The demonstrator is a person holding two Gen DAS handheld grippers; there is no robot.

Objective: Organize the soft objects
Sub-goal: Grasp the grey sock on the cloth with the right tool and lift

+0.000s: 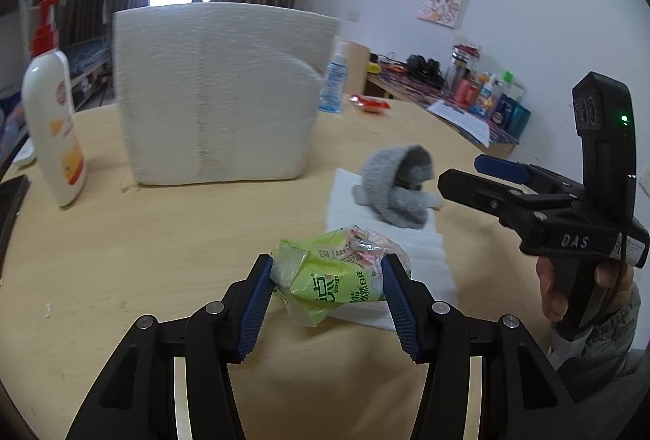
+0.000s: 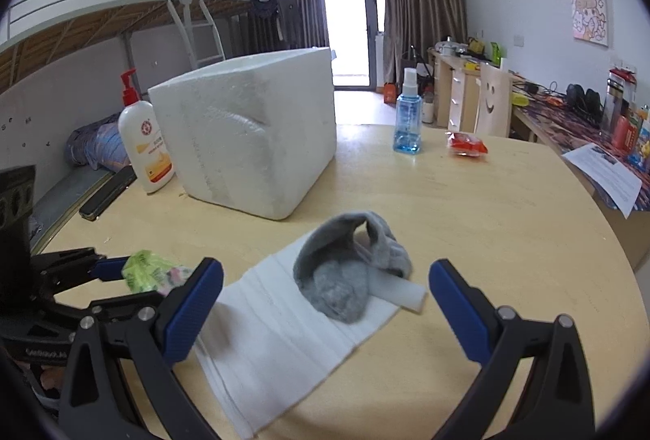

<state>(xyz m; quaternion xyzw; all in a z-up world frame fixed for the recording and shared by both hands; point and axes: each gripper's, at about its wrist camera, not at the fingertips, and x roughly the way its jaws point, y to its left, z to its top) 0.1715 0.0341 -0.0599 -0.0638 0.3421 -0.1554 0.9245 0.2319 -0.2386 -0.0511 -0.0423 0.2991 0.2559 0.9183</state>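
Partly hidden behind jaws, green tissue pack [image 1: 331,279].

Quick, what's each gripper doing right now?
Left gripper: shut on the green tissue pack.
Right gripper: open, holding nothing, with the grey sock ahead.

a crumpled green tissue pack [image 1: 331,277] sits pinched at the near edge of a flat white foam sheet [image 2: 276,342] on the table. farther along the sheet, a grey sock [image 2: 345,265] lies bunched in a loose curl, its opening gaping.
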